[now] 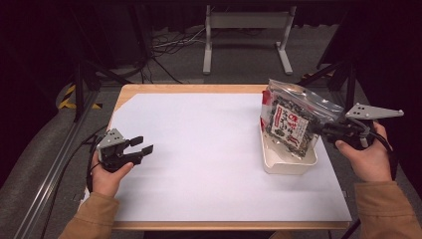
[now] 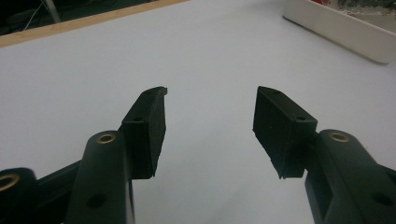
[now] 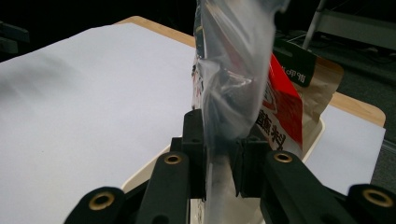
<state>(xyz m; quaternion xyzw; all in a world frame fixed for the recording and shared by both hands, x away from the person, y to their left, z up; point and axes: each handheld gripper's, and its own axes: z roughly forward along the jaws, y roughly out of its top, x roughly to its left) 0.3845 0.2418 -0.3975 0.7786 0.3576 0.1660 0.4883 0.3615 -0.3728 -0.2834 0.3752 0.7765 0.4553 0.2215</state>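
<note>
A clear plastic bag [image 1: 291, 122] of dark snack pieces with a red-and-white label hangs tilted over a white rectangular tray [image 1: 287, 166] at the right of the table. My right gripper [image 1: 318, 128] is shut on the bag's right edge; in the right gripper view both pads pinch the clear film of the bag [image 3: 233, 88] above the tray [image 3: 149, 168]. A brown paper pouch [image 3: 322, 84] stands behind the bag in that view. My left gripper [image 1: 142, 145] rests low at the table's left edge, open, with nothing between its jaws [image 2: 210, 123].
A white sheet [image 1: 209, 149] covers most of the wooden table [image 1: 199, 88]. A white metal stand [image 1: 244, 35] and cables lie on the floor beyond the far edge. A metal rail [image 1: 54, 164] runs along the left side.
</note>
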